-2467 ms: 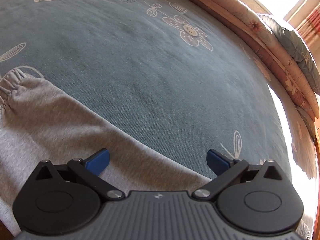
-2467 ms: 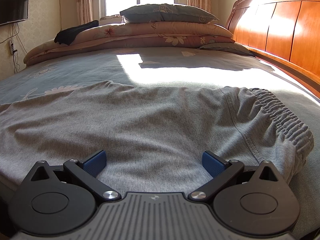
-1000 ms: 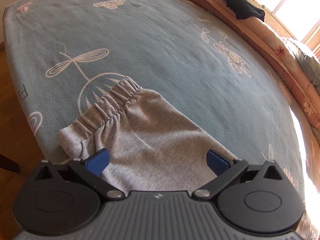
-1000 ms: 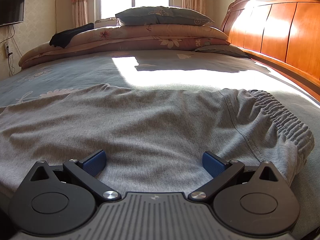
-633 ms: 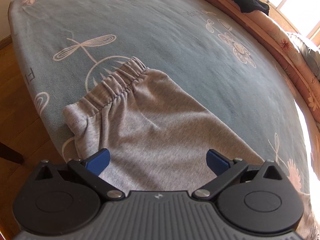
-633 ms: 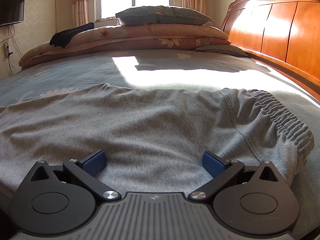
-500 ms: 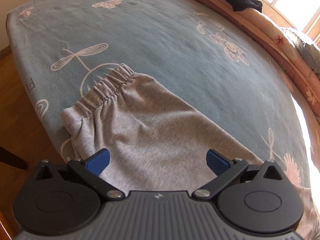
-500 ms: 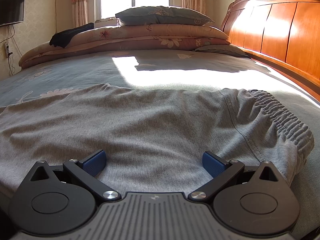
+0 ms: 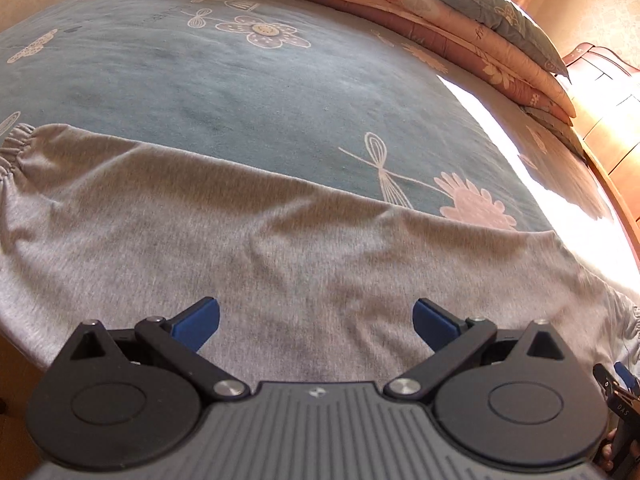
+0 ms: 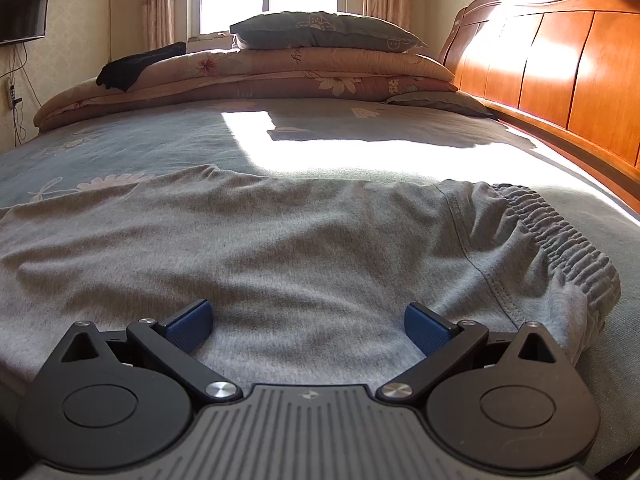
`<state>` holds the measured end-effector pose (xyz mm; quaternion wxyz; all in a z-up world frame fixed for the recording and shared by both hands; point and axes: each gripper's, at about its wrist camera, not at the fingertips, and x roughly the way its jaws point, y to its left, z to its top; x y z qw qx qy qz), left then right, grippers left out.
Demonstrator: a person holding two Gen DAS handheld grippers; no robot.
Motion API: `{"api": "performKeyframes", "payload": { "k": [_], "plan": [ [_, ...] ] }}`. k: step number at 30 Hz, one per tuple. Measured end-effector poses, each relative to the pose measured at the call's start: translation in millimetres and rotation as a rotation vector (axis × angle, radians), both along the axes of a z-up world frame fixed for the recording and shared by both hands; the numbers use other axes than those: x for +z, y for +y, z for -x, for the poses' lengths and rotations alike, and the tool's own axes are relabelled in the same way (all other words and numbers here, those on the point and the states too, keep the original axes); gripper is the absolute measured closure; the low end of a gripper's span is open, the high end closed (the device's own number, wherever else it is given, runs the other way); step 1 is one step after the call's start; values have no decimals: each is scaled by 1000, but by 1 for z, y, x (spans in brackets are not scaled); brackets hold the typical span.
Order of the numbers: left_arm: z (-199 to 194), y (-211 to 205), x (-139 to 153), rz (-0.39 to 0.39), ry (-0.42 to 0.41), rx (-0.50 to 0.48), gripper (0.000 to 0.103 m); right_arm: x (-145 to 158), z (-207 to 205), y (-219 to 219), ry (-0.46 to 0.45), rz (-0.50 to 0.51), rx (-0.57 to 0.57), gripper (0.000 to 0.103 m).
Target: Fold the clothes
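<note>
Sunlit bed (image 10: 360, 152): my left hand-held gripper (image 9: 316, 320) and right hand-held gripper (image 10: 308, 322) hover wide open, empty, over grey trousers (image 10: 300, 240); I should pinch cuff (image 9: 14, 146) and waistband (image 10: 560, 236) squarely.

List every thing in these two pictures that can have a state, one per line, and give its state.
left gripper: open, holding nothing, over the trousers.
right gripper: open, holding nothing, near the waistband.
grey trousers: spread flat lengthwise on the bed, not yet folded.
waistband: gathered, lying at the right end.
quilts: folded and stacked.
pillow: lying on top of the quilts.
curtains: drawn open.
</note>
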<state>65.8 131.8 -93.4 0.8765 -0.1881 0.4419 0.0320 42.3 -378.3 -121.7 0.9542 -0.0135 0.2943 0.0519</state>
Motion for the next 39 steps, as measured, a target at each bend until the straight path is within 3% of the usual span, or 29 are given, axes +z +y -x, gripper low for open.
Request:
{"api": "performKeyframes", "payload": {
  "k": [5, 10, 14, 19, 23, 29, 32, 35, 39],
  "plan": [
    [9, -3, -8, -42, -22, -39, 1, 29, 0, 14, -29, -63, 87, 0],
    [11, -12, -10, -107, -22, -78, 1, 33, -20, 45, 55, -93, 181, 0],
    [15, -9, -11, -98, -44, -84, 1, 15, -29, 56, 176, -77, 155, 0],
    [22, -2, -13, -57, -97, -77, 1, 10, -15, 58, 172, -14, 174, 0],
    [21, -12, -14, -125, -88, -104, 1, 6, -10, 66, 154, 47, 170, 0],
    [20, -11, -14, -126, -85, -131, 1, 19, -1, 60, 174, 22, 163, 0],
    [17, -11, -12, -141, -63, -168, 1, 31, 14, 53, 130, -19, 198, 0],
    [14, -13, -10, -163, -55, -181, 1, 33, 23, 51, 87, 14, 183, 0],
    [10, -14, 5, -182, -107, -188, 1, 26, 22, 53, 114, 32, 180, 0]
  ]
}}
